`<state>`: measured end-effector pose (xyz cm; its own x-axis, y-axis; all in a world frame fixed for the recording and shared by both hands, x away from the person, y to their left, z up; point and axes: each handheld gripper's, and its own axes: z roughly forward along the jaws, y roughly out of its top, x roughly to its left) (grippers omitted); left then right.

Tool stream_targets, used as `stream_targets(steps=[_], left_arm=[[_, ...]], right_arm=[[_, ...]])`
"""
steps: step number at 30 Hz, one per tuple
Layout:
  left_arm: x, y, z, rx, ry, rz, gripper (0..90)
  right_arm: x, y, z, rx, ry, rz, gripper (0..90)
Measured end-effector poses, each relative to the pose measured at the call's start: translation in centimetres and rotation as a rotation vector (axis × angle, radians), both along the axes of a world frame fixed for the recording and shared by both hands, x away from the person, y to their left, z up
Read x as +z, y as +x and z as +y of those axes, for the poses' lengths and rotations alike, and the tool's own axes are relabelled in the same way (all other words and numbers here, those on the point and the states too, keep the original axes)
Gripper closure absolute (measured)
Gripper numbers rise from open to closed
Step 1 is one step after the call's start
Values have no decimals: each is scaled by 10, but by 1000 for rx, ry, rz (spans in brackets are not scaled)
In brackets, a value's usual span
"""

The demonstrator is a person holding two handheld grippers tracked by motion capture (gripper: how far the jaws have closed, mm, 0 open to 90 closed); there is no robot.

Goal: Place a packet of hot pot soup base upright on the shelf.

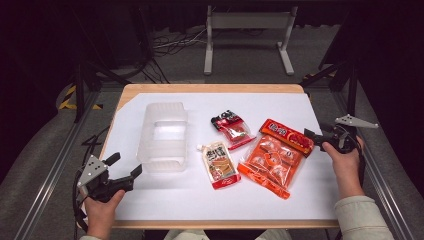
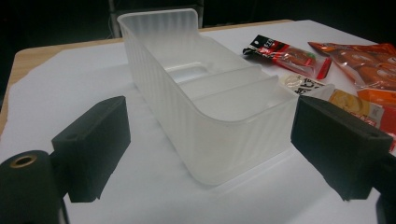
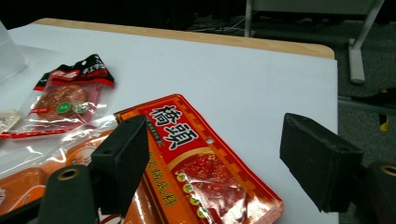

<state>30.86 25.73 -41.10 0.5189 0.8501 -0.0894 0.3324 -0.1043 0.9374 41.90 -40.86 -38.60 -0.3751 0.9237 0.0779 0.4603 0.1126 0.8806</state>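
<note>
Left gripper (image 1: 125, 166) open by bin (image 1: 164, 136); right gripper (image 3: 212, 158) open; its view shows red header's (image 3: 201, 161) print.

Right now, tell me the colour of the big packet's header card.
Red with an orange border on the big packet; clearest in the right gripper view.

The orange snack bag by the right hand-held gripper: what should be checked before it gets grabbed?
1. Right hand-held gripper jaws open: ok.
2. Orange snack bag header between the jaws: ok, though the pads are not pressing on it.
3. Bag free of neighbours: not ok, it seems to overlap the red-and-black packet.
4. Translucent bin upright and empty: ok.
5. Left hand-held gripper open, holding nothing, near the bin: ok.
6. Bag fits the bin: cannot tell.
</note>
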Motion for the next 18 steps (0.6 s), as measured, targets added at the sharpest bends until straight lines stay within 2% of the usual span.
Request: stream_targets(steps=[1, 2, 7, 11, 15, 18], left_arm=[[1, 0, 0, -5, 2, -1, 130], [2, 0, 0, -4, -2, -5, 133], [3, -1, 1, -7, -17, -9, 134], [4, -1, 0, -19, -23, -9, 138], [5, -2, -1, -43, -65, -1, 139], [5, -2, -1, -53, -62, 0, 140]], right_arm=[[0, 0, 0, 0, 0, 0, 247], [-5, 4, -3, -33, 6, 21, 250], [-14, 11, -8, -60, 12, 62, 251], [-24, 18, -11, -63, 16, 105, 250], [-31, 22, -13, -60, 29, 150, 251], [-36, 24, -13, -59, 28, 185, 251]])
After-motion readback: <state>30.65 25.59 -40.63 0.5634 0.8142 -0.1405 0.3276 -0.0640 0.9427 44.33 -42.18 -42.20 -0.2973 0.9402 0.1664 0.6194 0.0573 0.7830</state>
